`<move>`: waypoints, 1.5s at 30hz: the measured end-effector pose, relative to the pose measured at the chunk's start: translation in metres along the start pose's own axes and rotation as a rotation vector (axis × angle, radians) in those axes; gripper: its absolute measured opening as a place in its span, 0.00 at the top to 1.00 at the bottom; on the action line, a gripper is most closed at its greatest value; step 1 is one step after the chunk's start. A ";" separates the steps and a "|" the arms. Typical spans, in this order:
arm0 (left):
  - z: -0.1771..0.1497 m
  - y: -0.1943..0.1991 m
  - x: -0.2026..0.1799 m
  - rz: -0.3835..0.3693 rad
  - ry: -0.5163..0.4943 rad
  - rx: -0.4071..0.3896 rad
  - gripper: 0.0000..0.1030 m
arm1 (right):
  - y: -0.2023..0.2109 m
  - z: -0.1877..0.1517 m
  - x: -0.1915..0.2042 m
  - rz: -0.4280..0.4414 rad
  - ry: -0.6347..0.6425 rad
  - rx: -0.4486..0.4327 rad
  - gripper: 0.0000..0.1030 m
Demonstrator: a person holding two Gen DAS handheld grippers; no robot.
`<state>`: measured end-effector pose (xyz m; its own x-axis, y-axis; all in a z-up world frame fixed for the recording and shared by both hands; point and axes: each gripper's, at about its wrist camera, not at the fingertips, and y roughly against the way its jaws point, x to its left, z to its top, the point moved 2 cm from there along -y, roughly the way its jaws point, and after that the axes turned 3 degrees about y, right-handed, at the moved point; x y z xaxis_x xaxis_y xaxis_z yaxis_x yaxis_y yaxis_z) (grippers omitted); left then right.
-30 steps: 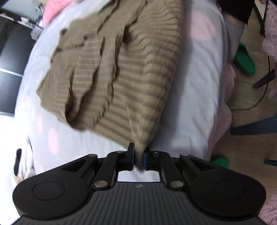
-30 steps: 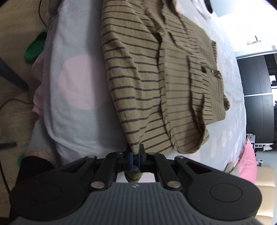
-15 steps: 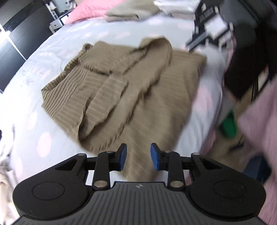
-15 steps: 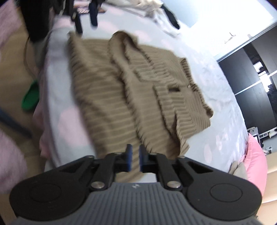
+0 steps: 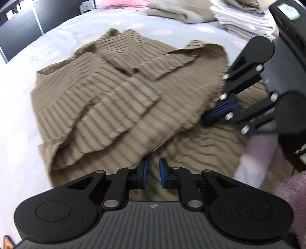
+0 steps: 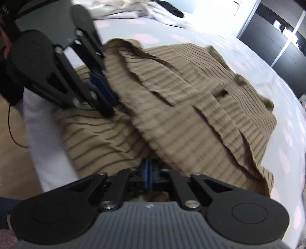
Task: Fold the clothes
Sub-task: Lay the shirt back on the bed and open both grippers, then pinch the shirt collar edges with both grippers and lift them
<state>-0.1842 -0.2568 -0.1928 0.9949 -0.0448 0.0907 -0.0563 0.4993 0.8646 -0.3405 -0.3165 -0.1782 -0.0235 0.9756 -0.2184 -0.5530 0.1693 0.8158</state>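
Observation:
A tan shirt with dark stripes (image 5: 118, 99) lies on the bed, partly folded, with an upper layer over a flatter lower layer. My left gripper (image 5: 153, 171) hovers low at the near edge of the upper layer. Its blue pads stand a narrow gap apart and hold nothing. My right gripper (image 6: 148, 172) has its pads pressed together at the fold's edge, shut on the shirt (image 6: 191, 107). It appears in the left wrist view as the right gripper (image 5: 218, 111), biting the upper layer's right edge. The left gripper (image 6: 101, 90) shows at the upper left of the right wrist view.
The pale bedsheet with pink dots (image 5: 23, 118) surrounds the shirt. Folded clothes (image 5: 179, 11) and a white stack (image 5: 242, 17) lie at the far side, near pink bedding (image 5: 122, 2). The wood floor (image 6: 13, 153) is past the bed's edge. Dark wardrobe doors (image 6: 277, 44) stand behind.
Both grippers let go of the shirt's hem a second ago and swung in low over the bed. The right has since shut on the fold's edge; the left's gap has narrowed.

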 end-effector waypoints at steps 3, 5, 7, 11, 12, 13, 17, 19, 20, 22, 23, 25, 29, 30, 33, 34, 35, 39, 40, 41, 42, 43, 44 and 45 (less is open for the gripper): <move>-0.004 0.004 0.007 0.020 0.019 0.018 0.89 | 0.003 -0.005 -0.012 -0.021 -0.048 0.018 1.00; -0.007 0.011 0.009 0.036 0.015 0.045 0.89 | 0.003 -0.006 -0.016 -0.022 -0.067 0.032 1.00; -0.005 0.020 0.015 0.048 0.018 0.060 0.89 | 0.012 -0.010 -0.018 -0.026 -0.084 0.045 0.99; 0.011 0.039 0.038 0.045 0.065 0.023 0.88 | 0.039 -0.016 -0.028 -0.028 -0.107 0.019 0.91; 0.015 0.043 0.043 0.044 0.077 0.014 0.87 | 0.047 -0.015 -0.032 -0.032 -0.115 0.000 0.85; 0.019 0.048 0.049 0.043 0.088 0.005 0.86 | 0.054 -0.012 -0.038 -0.038 -0.131 -0.023 0.81; 0.034 0.067 0.071 0.040 0.136 -0.032 0.74 | 0.068 0.005 -0.076 -0.066 -0.260 -0.120 0.64; 0.045 0.072 0.085 0.057 0.159 -0.050 0.70 | 0.066 0.011 -0.098 -0.082 -0.314 -0.130 0.64; 0.052 0.071 0.094 0.075 0.175 -0.058 0.66 | 0.062 0.013 -0.108 -0.097 -0.325 -0.129 0.64; 0.065 0.066 0.113 0.098 0.218 -0.081 0.58 | 0.052 0.017 -0.127 -0.134 -0.325 -0.118 0.60; 0.072 0.062 0.122 0.110 0.237 -0.094 0.54 | 0.045 0.019 -0.136 -0.142 -0.329 -0.108 0.50; 0.085 0.047 0.140 0.143 0.259 -0.107 0.48 | 0.029 0.022 -0.157 -0.152 -0.345 -0.089 0.41; 0.106 0.011 0.167 0.164 0.262 -0.080 0.44 | -0.001 0.030 -0.199 -0.136 -0.416 -0.060 0.41; 0.109 0.002 0.172 0.162 0.253 -0.070 0.44 | -0.009 0.033 -0.208 -0.133 -0.417 -0.055 0.40; 0.115 -0.024 0.188 0.154 0.223 -0.041 0.43 | -0.032 0.042 -0.233 -0.124 -0.391 -0.031 0.34; 0.116 -0.033 0.193 0.151 0.213 -0.031 0.43 | -0.041 0.045 -0.241 -0.120 -0.387 -0.021 0.33; 0.118 -0.041 0.198 0.148 0.203 -0.021 0.43 | -0.050 0.048 -0.249 -0.116 -0.391 -0.011 0.32; 0.125 -0.074 0.218 0.136 0.176 0.009 0.39 | -0.086 0.054 -0.282 -0.095 -0.446 0.016 0.32; 0.125 -0.078 0.222 0.126 0.180 0.000 0.38 | -0.094 0.054 -0.289 -0.082 -0.468 0.021 0.32; 0.126 -0.081 0.225 0.115 0.184 -0.010 0.34 | -0.102 0.054 -0.295 -0.065 -0.489 0.026 0.32; 0.127 -0.085 0.228 0.104 0.188 -0.021 0.32 | -0.111 0.054 -0.301 -0.049 -0.510 0.030 0.32; 0.128 -0.087 0.229 0.094 0.189 -0.030 0.31 | -0.118 0.054 -0.305 -0.032 -0.522 0.032 0.32; 0.129 -0.088 0.230 0.085 0.189 -0.040 0.30 | -0.125 0.055 -0.307 -0.016 -0.527 0.033 0.32; 0.130 -0.090 0.231 0.076 0.190 -0.049 0.28 | -0.131 0.056 -0.308 -0.004 -0.526 0.033 0.32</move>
<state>0.0400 -0.4242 -0.1854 0.9861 0.1561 0.0564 -0.1326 0.5365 0.8334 -0.2141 -0.6308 -0.1876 0.4045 0.9118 0.0700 -0.5252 0.1689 0.8340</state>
